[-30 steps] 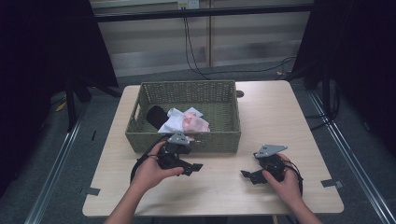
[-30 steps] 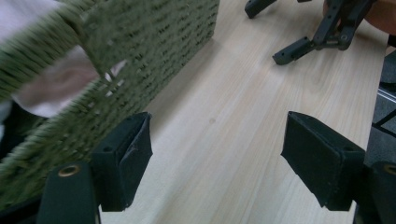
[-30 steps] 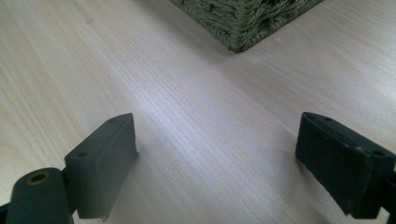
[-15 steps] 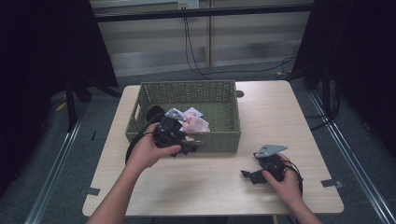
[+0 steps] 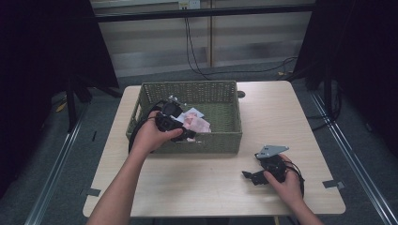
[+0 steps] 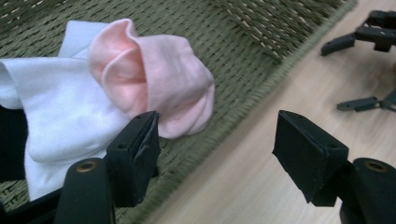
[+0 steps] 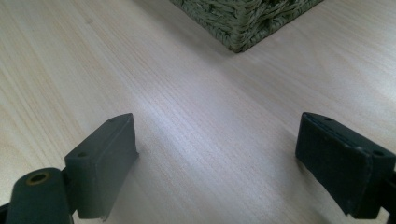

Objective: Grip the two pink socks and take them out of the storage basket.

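A green wicker basket stands at the back middle of the wooden table. Inside it a pink cloth lies bunched on a white cloth; both also show in the high view, pink cloth. A hand holds my left gripper above the basket's front left part. Its jaws have just been closing but stand apart, gripping nothing; one pad hovers by the pink cloth's edge. My right gripper rests on the table at the front right, open over bare wood.
A dark cloth lies at the basket's left end. The basket's near corner is ahead of the right gripper. Grey tape marks sit near the table's edges. Cables run across the floor behind the table.
The left hand has lifted its gripper from the table in front of the basket and carried it up and back, over the basket's front left part. The right hand has stayed put.
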Motion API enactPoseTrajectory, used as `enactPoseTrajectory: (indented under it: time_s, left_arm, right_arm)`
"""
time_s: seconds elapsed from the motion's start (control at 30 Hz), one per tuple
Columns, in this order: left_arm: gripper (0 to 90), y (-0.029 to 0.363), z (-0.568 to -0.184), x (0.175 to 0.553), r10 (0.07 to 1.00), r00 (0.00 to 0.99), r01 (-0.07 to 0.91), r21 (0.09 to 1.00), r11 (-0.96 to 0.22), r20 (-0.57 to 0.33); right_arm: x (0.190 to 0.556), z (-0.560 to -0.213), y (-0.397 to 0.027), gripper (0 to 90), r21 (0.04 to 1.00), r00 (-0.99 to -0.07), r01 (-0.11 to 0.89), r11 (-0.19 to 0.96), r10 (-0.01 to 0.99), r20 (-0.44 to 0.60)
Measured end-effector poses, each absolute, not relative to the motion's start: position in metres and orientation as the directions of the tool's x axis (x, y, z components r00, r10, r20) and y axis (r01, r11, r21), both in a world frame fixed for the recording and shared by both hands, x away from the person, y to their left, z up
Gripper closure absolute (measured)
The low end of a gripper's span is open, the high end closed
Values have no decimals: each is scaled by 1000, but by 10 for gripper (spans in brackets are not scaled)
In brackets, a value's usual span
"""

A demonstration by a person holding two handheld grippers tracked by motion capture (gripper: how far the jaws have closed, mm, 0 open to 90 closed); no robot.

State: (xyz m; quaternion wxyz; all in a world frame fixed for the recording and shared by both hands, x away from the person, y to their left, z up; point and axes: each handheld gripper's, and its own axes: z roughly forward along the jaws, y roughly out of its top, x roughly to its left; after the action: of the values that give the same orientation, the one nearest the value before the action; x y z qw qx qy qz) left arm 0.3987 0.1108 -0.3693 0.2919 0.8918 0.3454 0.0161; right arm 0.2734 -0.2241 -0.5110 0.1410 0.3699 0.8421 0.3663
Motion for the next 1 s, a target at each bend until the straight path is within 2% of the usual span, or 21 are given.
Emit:
enactPoseTrajectory:
  time_s: [0.23, 0.27, 0.37, 0.77, 0.93, 1.0]
  left_arm:
    - [364, 107, -372, 418, 674, 715, 659, 499, -563, -184]
    - [397, 106, -373, 421, 683, 711, 661, 491, -567, -167]
    - [412, 100, -378, 429, 708, 688, 680, 483, -552, -160]
    - [529, 84, -395, 456, 735, 660, 717, 422, -555, -155]
    - [549, 80, -404, 460, 736, 662, 720, 391, -574, -138]
    - [636, 79, -408, 462, 742, 653, 728, 394, -561, -151]
  right_arm:
    - [274, -511, -224, 117, 722, -688, 517, 459, 725, 32]
    - [274, -511, -224, 118, 722, -688, 517, 459, 725, 32]
    - [273, -511, -224, 118, 722, -687, 518, 459, 726, 32]
    - [274, -511, -224, 117, 723, -687, 516, 460, 726, 28]
    - [274, -511, -224, 118, 723, -687, 516, 459, 726, 29]
    - [274, -511, -224, 118, 723, -686, 517, 458, 727, 30]
